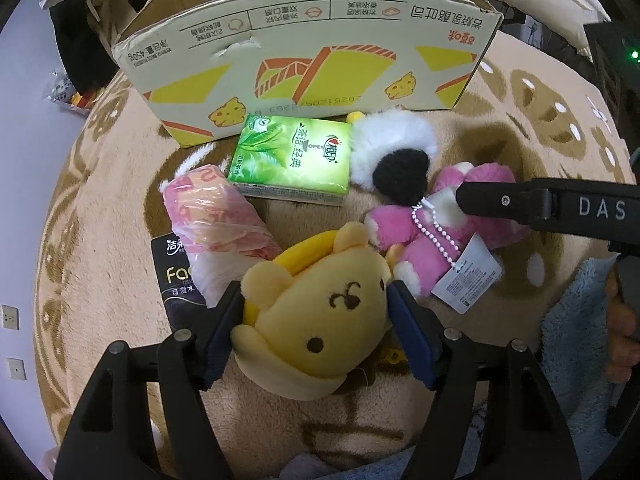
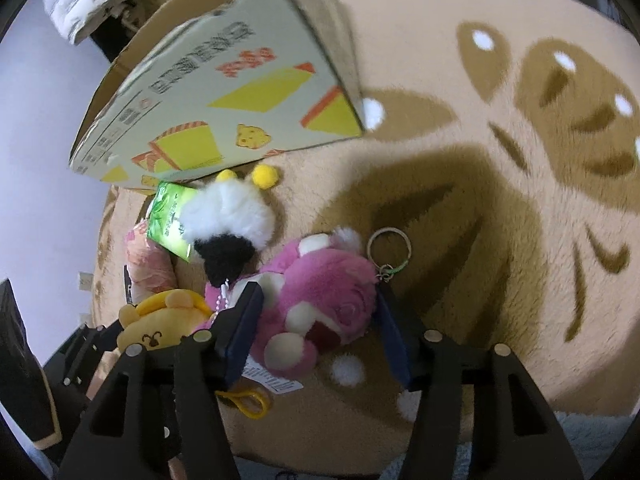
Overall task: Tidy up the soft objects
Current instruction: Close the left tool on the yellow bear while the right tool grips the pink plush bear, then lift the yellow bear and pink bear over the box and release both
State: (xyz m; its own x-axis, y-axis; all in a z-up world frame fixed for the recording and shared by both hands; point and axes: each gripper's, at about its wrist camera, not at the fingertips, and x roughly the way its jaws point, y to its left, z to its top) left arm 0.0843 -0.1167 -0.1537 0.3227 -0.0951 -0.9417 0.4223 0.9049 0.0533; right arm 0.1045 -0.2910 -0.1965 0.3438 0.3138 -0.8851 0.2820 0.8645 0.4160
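Note:
A yellow plush bear (image 1: 320, 312) lies on the beige rug between the fingers of my left gripper (image 1: 316, 300); the pads touch both its sides. A pink plush bear (image 2: 320, 300) with a bead chain, tag and key ring lies between the fingers of my right gripper (image 2: 316, 312), whose pads sit against it. The pink bear also shows in the left wrist view (image 1: 448, 224) with the right gripper's finger (image 1: 520, 202) over it. A white and black fluffy toy (image 1: 394, 148) lies just behind both.
An open cardboard box (image 1: 304, 68) stands at the back on the rug. In front of it lie a green tissue pack (image 1: 292, 156), a pink plastic-wrapped roll (image 1: 216, 216) and a black tissue pack (image 1: 176, 280). A blue fluffy cloth (image 1: 572, 340) lies at the right.

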